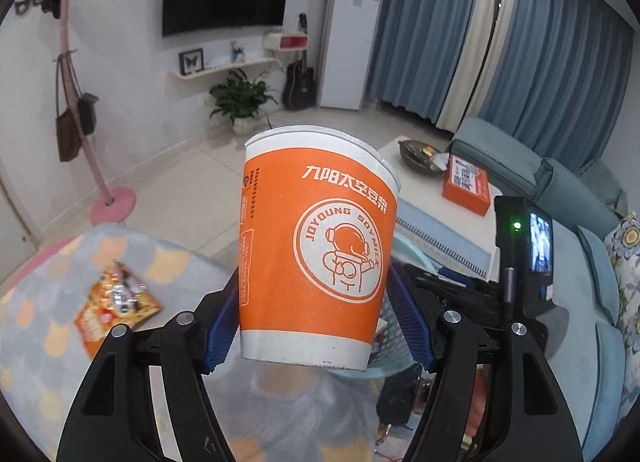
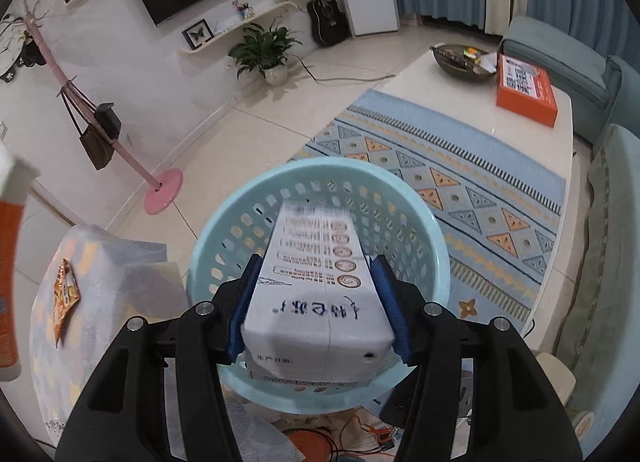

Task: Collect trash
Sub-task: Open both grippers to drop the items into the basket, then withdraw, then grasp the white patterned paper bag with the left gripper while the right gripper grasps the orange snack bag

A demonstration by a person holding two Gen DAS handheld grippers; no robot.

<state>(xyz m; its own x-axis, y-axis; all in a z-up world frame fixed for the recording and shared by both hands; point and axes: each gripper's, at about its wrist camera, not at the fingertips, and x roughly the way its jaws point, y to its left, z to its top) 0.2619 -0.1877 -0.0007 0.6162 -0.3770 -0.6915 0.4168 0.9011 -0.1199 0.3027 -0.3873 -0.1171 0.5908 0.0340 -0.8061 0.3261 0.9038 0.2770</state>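
The left tool (image 1: 318, 308) pinches an upright paper cup (image 1: 316, 250); the right tool (image 2: 318, 302), tilted downward, pinches a carton (image 2: 316, 282) over the basket (image 2: 224, 230)

The orange cup (image 2: 10, 262) is cut off at the picture's left edge. The milk carton (image 2: 316, 286) hides the basket (image 2: 224, 230) bottom, and its far print is blurry.

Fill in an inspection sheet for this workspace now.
Surface: patterned cloth-covered table, beside the basket.
Job's things: orange-and-white paper cup; white milk carton above the pale blue perforated plastic basket.
Clutter: orange snack wrapper on the cloth.
Grippers: left hand-held gripper clamps the cup; right hand-held gripper clamps the carton.
Cables: orange and dark wires on the floor.
Surroundings: white coffee table, blue patterned rug.
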